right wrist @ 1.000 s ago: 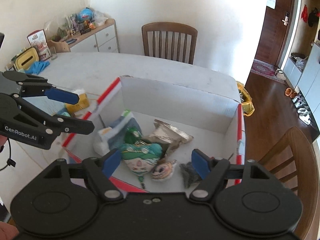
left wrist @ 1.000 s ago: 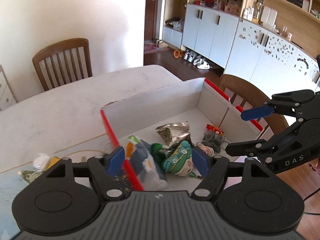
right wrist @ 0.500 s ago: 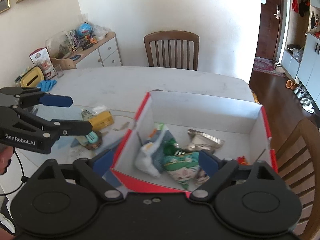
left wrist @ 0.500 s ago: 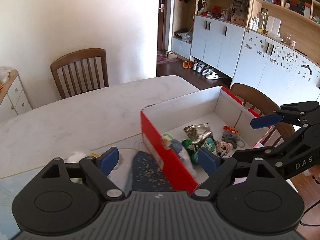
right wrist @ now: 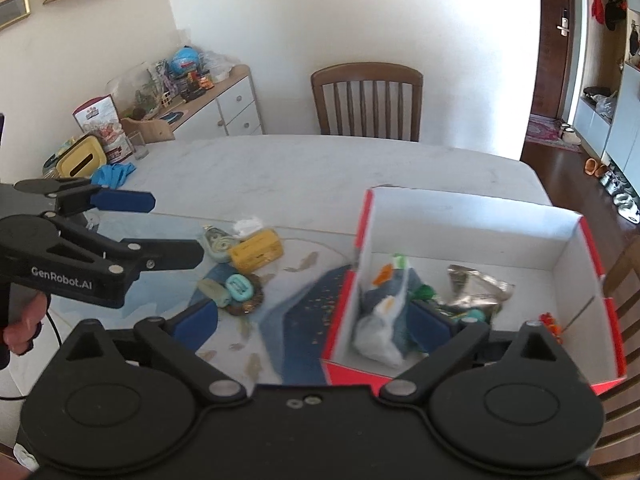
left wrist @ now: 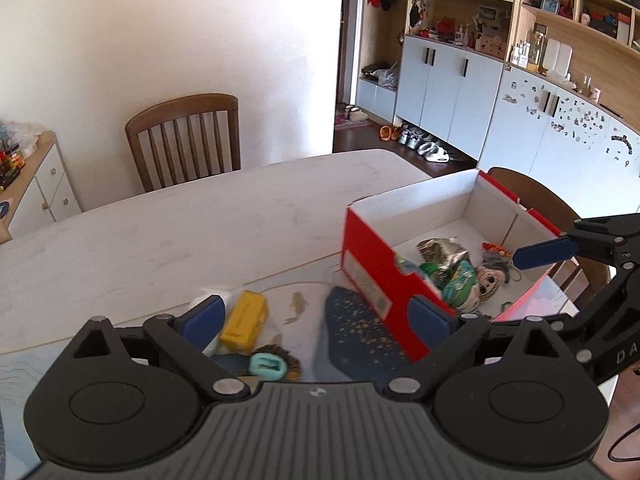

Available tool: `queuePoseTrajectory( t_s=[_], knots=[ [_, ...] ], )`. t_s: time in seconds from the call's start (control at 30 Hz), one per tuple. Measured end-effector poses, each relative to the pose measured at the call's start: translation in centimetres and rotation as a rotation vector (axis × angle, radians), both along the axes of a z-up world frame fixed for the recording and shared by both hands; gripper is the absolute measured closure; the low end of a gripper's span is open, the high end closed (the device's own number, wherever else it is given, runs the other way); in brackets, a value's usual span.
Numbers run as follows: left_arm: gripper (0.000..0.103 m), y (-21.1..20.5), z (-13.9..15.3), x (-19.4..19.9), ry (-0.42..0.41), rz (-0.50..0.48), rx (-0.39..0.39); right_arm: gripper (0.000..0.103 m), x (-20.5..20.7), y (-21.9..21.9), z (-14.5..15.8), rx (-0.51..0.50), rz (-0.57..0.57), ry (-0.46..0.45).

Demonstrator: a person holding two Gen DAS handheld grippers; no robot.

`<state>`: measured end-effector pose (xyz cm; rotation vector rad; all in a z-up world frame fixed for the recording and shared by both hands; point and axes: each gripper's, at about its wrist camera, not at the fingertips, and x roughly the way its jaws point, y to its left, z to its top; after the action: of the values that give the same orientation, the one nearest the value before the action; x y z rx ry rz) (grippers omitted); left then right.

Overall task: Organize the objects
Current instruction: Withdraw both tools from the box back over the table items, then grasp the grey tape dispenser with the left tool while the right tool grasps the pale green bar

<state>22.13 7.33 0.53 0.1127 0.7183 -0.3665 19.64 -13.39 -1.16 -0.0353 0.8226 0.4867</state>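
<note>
A red and white cardboard box (left wrist: 372, 264) (right wrist: 472, 220) stands on the table at the right and holds several items: a silver foil packet (right wrist: 480, 286), a blue and white pouch (right wrist: 386, 312), a green patterned bag (left wrist: 460, 280). Left of the box lie a yellow box (left wrist: 245, 320) (right wrist: 256, 250), a teal clip (left wrist: 266, 365) (right wrist: 239, 287) on a round brown thing, and a white wad (right wrist: 248, 225). My left gripper (left wrist: 316, 314) is open and empty above these loose items. My right gripper (right wrist: 316, 320) is open and empty over the box's near left corner.
A dark blue speckled mat (left wrist: 356, 328) lies under the box's corner. A wooden chair (left wrist: 186, 138) stands at the table's far side, another (left wrist: 532, 196) behind the box. A sideboard with clutter (right wrist: 192, 96), a yellow container (right wrist: 80, 160) and a blue cloth (right wrist: 114, 172) are at the left.
Both grippers have swung left and pulled back from over the box. The loose items on the table left of the box have come into view. Both stay open.
</note>
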Motion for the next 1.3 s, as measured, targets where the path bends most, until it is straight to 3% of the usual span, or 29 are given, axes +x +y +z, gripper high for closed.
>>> queuePoseTrajectory(
  t_s=[0.27, 0.63, 0.97, 1.3],
  knots=[
    [0.0, 4.8, -1.4, 1.2, -0.005, 0.053, 0.005, 0.003, 0.2, 4.0, -1.1, -0.018, 0.017, 0.026],
    [0.0, 10.6, -5.8, 3.8, 0.052, 0.106, 0.002, 0.003, 0.8, 8.7, -3.3, -0.08, 0.04, 0.059],
    [0.0, 11.9, -10.0, 6.4, 0.084, 0.052, 0.051, 0.005, 2.4, 12.1, -6.5, -0.135, 0.077, 0.1],
    [0.0, 12.9, -12.1, 8.8, 0.103, 0.081, 0.075, 0.01, 4.5, 14.0, -9.6, -0.182, 0.082, 0.135]
  ],
)
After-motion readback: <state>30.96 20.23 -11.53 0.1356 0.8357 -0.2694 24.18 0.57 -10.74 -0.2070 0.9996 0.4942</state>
